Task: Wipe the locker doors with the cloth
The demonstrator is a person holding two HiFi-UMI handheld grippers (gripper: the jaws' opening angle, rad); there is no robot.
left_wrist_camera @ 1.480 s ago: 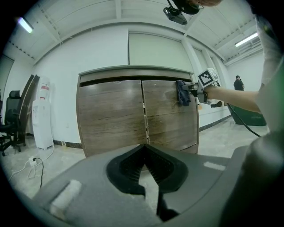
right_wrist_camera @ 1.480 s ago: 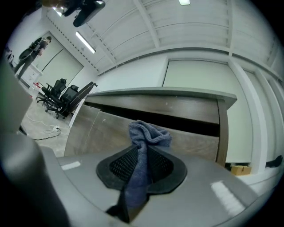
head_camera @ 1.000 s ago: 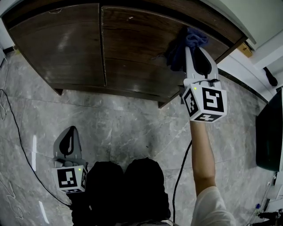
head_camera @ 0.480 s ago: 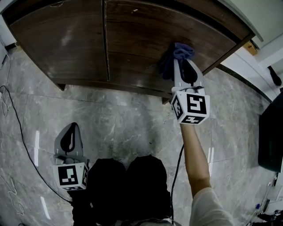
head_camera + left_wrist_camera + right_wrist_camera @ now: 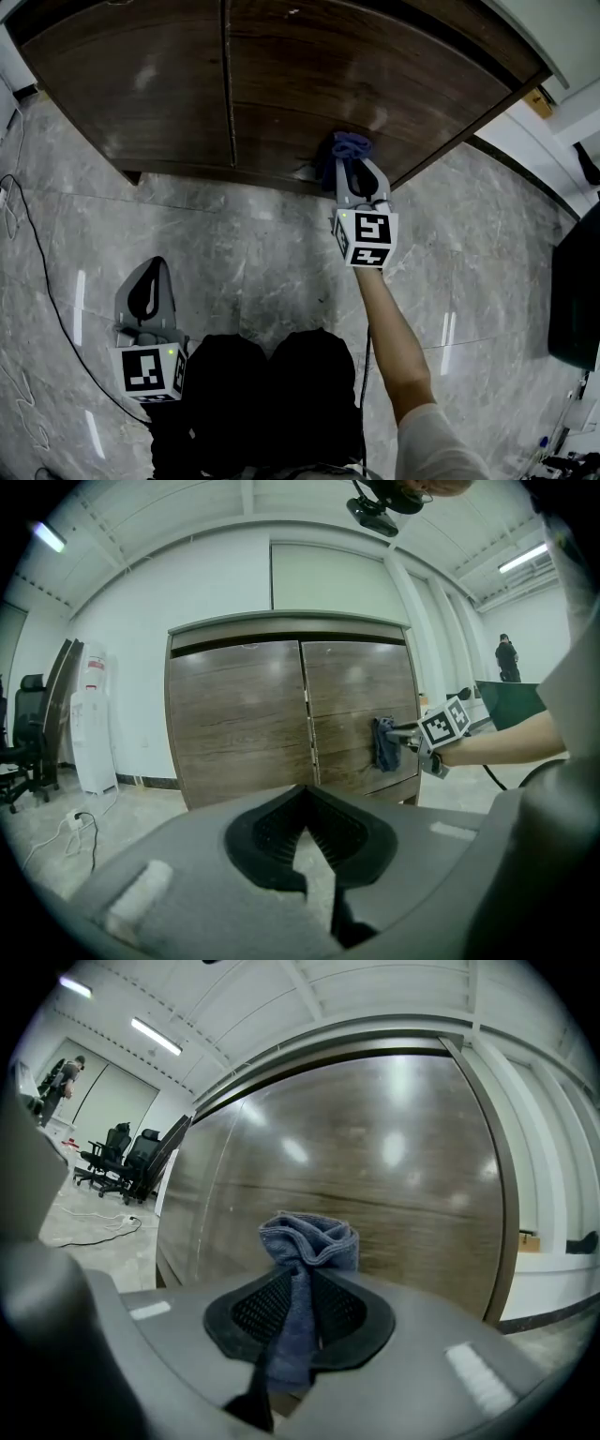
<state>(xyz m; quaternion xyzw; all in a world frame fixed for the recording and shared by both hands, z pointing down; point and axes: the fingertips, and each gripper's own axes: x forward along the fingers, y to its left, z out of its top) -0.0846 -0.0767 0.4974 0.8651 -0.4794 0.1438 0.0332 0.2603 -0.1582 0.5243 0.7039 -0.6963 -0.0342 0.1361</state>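
The brown wooden locker has a left door (image 5: 141,84) and a right door (image 5: 394,66). My right gripper (image 5: 354,161) is shut on a bunched blue cloth (image 5: 349,145) and presses it against the right door, low down near its bottom edge. In the right gripper view the cloth (image 5: 309,1237) sticks out past the jaws, against the door (image 5: 394,1147). The left gripper view shows the same cloth (image 5: 384,744) on the door. My left gripper (image 5: 153,272) hangs low over the floor, away from the locker. Its jaws meet at the tips and hold nothing.
Grey marble floor (image 5: 253,262) lies in front of the locker. A black cable (image 5: 37,272) runs along the floor at left, and a dark object (image 5: 572,281) stands at right. A water dispenser (image 5: 91,719) stands left of the locker, and office chairs (image 5: 131,1166) stand further off.
My right gripper has slid the cloth down the right door, from its upper part to near the bottom edge. The left gripper has stayed where it was.
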